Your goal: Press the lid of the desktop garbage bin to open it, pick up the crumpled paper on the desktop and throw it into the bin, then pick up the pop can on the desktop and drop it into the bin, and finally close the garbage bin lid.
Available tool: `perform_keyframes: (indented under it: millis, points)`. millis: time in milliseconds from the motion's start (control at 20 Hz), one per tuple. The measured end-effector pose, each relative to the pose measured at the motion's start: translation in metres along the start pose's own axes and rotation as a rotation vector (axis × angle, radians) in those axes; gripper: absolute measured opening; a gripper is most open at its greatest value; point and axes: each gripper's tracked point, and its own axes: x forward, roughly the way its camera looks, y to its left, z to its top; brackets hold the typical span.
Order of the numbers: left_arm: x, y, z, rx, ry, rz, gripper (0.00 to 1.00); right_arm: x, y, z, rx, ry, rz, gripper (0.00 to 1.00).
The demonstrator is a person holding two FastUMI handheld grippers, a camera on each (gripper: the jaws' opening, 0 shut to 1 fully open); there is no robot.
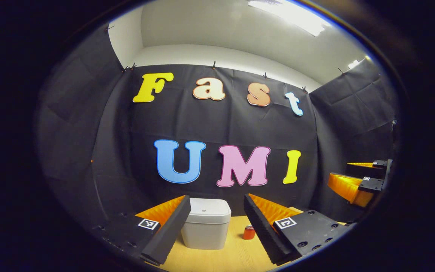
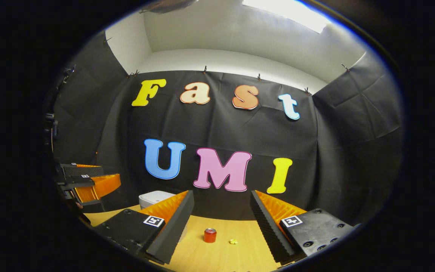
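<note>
Two wide-open, empty grippers (image 1: 215, 226) (image 2: 221, 230) face the shut bin (image 1: 206, 228); featherlight crumpled paper (image 2: 233, 241), at the can's (image 2: 210, 235) three o'clock, needs gentle pinching.

Pale wood-grain desktop (image 2: 217, 257), smooth with a soft sheen. Garbage bin (image 1: 206, 226) of smooth plastic, matt to satin, its lid (image 1: 208, 212) likewise; pop can (image 2: 210, 235) of glossy metal, and crumpled paper (image 2: 233, 241) rough and creased. Booth wall (image 1: 202, 121) of matt cloth, wrinkled and folded; left gripper (image 1: 217, 230) and right gripper (image 2: 221, 226) with ribbed, matt finger faces on hard matt plastic bodies.
</note>
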Motion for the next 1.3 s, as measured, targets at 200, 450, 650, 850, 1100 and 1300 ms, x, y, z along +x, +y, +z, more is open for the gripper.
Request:
perform_keyframes:
  millis: [200,450,650,850,1100,1300]
  points:
    - [0.012,0.003,0.000,-0.014,0.015,0.032,0.95,0.019,-0.009,-0.011,0.029,0.027,-0.008,0.96]
    - [0.038,0.002,0.003,0.063,0.017,0.058,0.95,0.049,-0.021,-0.014,0.054,0.033,-0.003,0.96]
    - [0.061,-0.014,-0.001,0.023,0.021,0.020,0.95,0.068,-0.028,-0.029,0.065,0.044,-0.008,0.96]
    - [0.078,-0.019,-0.013,0.017,0.059,0.017,0.95,0.080,-0.039,-0.041,0.054,0.056,-0.018,0.96]
    - [0.108,-0.010,-0.027,0.009,0.106,0.011,0.93,0.092,-0.050,-0.053,0.045,0.076,-0.031,0.96]
    - [0.136,0.000,-0.038,-0.022,0.142,0.019,0.64,0.101,-0.055,-0.059,0.047,0.084,-0.033,0.96]
